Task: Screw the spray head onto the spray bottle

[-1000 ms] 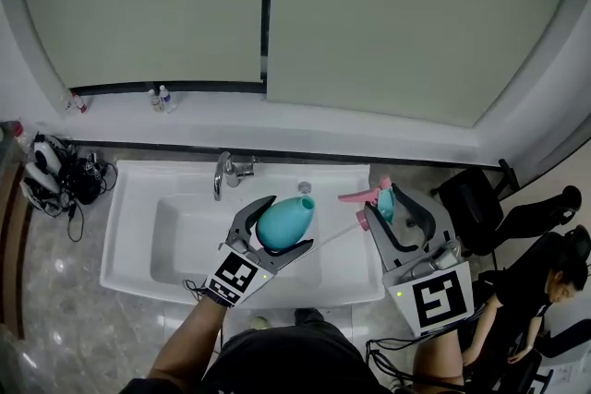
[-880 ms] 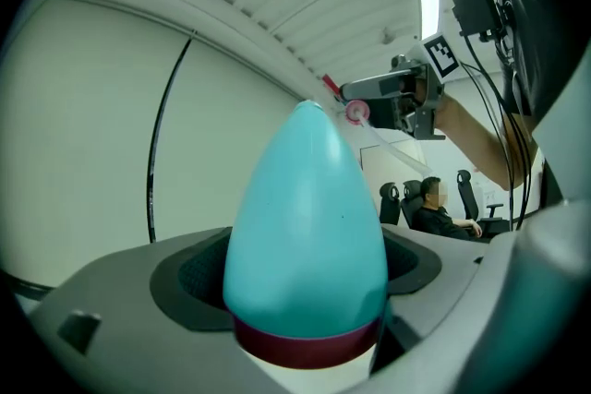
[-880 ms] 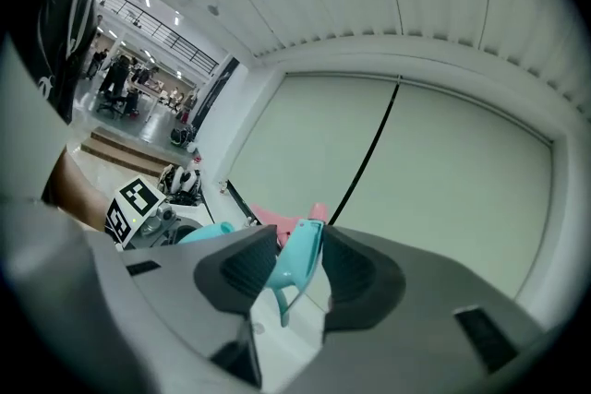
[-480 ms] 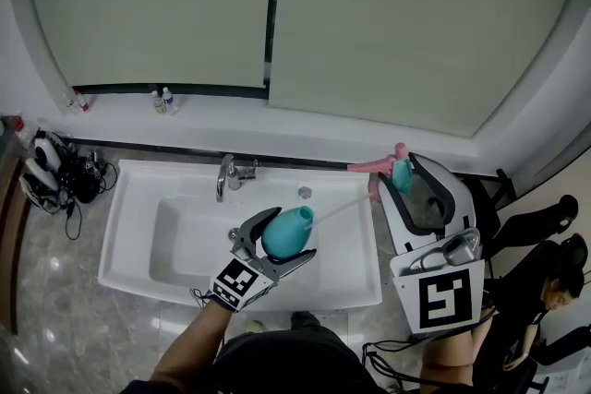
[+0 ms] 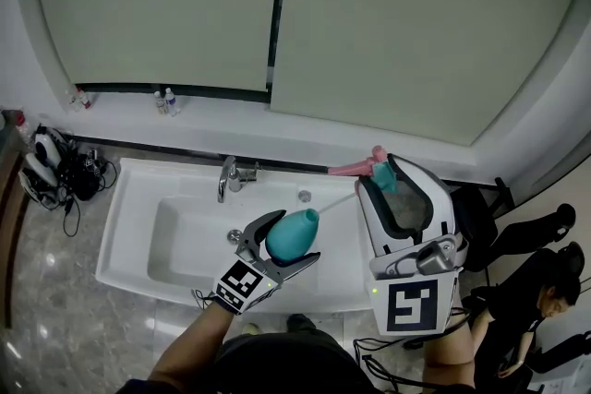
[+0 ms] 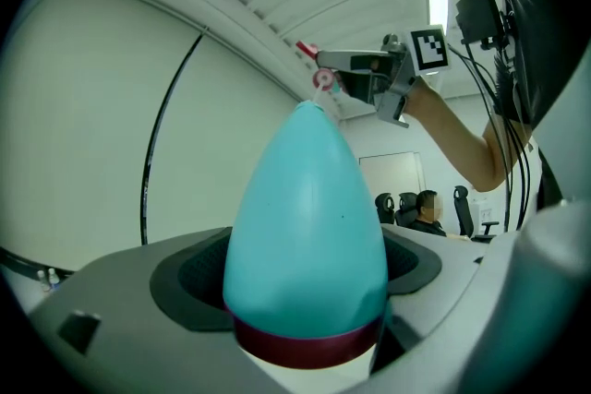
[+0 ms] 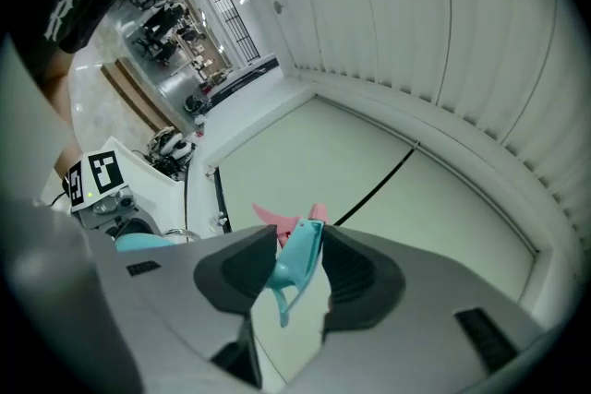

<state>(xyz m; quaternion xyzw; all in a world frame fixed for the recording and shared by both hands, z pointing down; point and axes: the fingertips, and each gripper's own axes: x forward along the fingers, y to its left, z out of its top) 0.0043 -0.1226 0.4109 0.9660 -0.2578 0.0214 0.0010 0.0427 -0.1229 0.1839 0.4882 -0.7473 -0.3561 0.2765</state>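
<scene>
A teal, egg-shaped spray bottle [image 5: 294,233] with a dark red band [image 6: 305,348] sits between the jaws of my left gripper [image 5: 292,239], shut on it over the sink. Its narrow mouth points to the right. My right gripper [image 5: 381,175] is shut on the spray head [image 5: 371,166], pink with a teal trigger [image 7: 297,265], up and to the right of the bottle. A thin dip tube [image 5: 338,205] runs from the head down toward the bottle's mouth. In the left gripper view the right gripper [image 6: 377,80] and the head [image 6: 319,76] hang just beyond the bottle's tip.
A white sink [image 5: 138,240] with a chrome faucet [image 5: 229,176] lies below both grippers. Small bottles [image 5: 164,100] stand on the ledge under the window panels. Cables and devices [image 5: 55,171] lie at the left. A person sits on a chair [image 5: 540,291] at the right.
The right gripper has risen and rolled with the spray head, so the head now sits higher than the bottle. The left gripper with the bottle has barely moved.
</scene>
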